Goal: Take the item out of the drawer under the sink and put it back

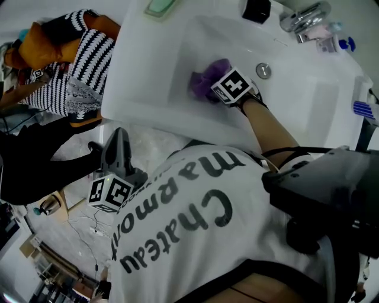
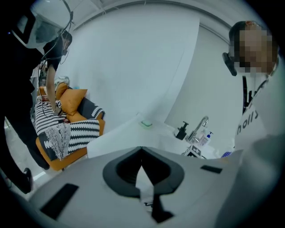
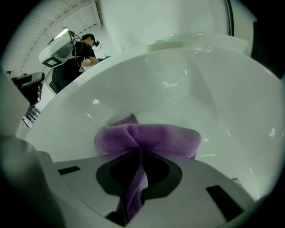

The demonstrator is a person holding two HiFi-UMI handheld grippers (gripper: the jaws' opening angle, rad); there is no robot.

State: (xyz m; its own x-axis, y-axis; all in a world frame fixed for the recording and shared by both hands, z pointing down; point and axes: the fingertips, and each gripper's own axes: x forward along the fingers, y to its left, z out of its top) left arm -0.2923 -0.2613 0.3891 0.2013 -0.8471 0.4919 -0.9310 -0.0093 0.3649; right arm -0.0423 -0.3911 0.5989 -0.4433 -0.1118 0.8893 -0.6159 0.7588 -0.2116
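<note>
The purple cloth (image 3: 147, 138) sits down in the white sink basin (image 1: 177, 53), bunched up with one fold drawn back between the jaws of the right gripper (image 3: 138, 153), which are clamped tight on it. The gripper reaches in from about 5 o'clock and presses the bundle against the basin floor, so I judge it is being wiped or rested there rather than carried to the drawer, which I cannot see from here. The drain (image 1: 263, 70) lies at 3 o'clock of the cloth, the faucet (image 1: 305, 16) at about 2 o'clock. Off the basin's 7 o'clock corner, the left gripper (image 1: 115, 171) hangs low by the person's side with its jaws closed on nothing, probably kept out of the way until a drawer needs pulling.
</note>
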